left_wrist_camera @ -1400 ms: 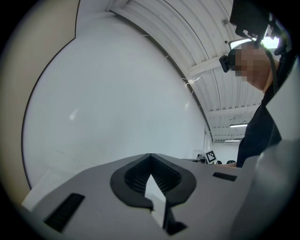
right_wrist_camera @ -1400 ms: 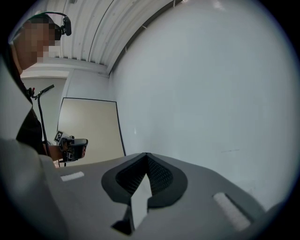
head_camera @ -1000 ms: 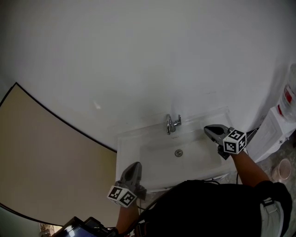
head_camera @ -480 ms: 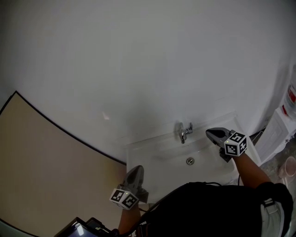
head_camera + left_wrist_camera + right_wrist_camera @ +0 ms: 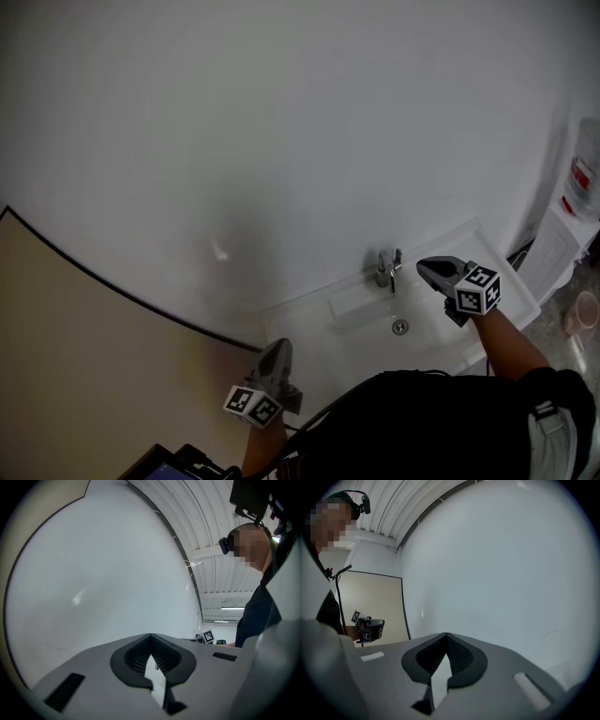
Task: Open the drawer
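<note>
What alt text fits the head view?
A person holds two shut grippers at a white sink: the right gripper beside the faucet, the left gripper at the sink's front left corner. White wall behind, beige panel at left.

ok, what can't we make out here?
- Drawer: in no view. Head view: the person's torso covers whatever is under the sink.
- Both gripper views: mostly blank wall ahead, no sink.
- Head view, right edge: red-labelled container cut off; label too small to read.
</note>
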{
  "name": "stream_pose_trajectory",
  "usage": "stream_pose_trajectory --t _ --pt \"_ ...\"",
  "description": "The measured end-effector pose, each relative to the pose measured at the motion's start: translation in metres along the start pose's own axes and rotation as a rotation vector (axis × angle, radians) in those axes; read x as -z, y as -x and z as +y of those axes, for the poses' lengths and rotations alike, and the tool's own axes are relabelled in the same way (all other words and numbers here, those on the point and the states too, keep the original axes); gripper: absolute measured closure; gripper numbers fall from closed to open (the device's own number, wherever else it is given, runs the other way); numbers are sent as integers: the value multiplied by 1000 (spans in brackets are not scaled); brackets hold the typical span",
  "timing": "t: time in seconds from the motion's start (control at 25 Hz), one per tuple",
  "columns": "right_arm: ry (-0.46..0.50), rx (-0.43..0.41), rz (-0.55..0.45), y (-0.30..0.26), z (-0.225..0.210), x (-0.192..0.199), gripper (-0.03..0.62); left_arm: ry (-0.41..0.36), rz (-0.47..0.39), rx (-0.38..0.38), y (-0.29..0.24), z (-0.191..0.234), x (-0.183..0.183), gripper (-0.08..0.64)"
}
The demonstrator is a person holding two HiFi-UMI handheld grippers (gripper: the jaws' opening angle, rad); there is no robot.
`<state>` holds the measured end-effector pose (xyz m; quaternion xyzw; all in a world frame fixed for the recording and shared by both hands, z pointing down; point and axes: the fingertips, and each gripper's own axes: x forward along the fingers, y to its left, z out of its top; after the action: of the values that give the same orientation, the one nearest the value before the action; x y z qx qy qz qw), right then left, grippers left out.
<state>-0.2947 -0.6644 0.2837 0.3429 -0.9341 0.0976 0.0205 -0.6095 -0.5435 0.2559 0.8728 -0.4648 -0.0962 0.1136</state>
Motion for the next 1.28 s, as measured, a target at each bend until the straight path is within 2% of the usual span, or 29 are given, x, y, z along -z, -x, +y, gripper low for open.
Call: stream_pose_trajectory --t 0.28,0.48,0.6,0.76,1.0,1.16,1.28 --pt "-12 48 17 -3 1 7 594 24 19 41 -15 23 0 565" --pt "-16 59 40 -8 -32 15 594 49 25 44 -51 33 16 565" --pt "-36 30 39 -9 -59 17 594 84 24 20 -73 25 30 565" --pt "-39 -56 36 -24 -94 19 594 88 56 -38 -105 13 50 565" --pt "-66 -175 57 -49 -115 53 594 98 132 -133 -121 3 81 565" --pt "-90 -170 71 -57 -106 65 594 89 177 -141 -111 5 80 565" --pt "-67 -132 83 -68 -94 66 594 84 172 -108 -102 23 77 565"
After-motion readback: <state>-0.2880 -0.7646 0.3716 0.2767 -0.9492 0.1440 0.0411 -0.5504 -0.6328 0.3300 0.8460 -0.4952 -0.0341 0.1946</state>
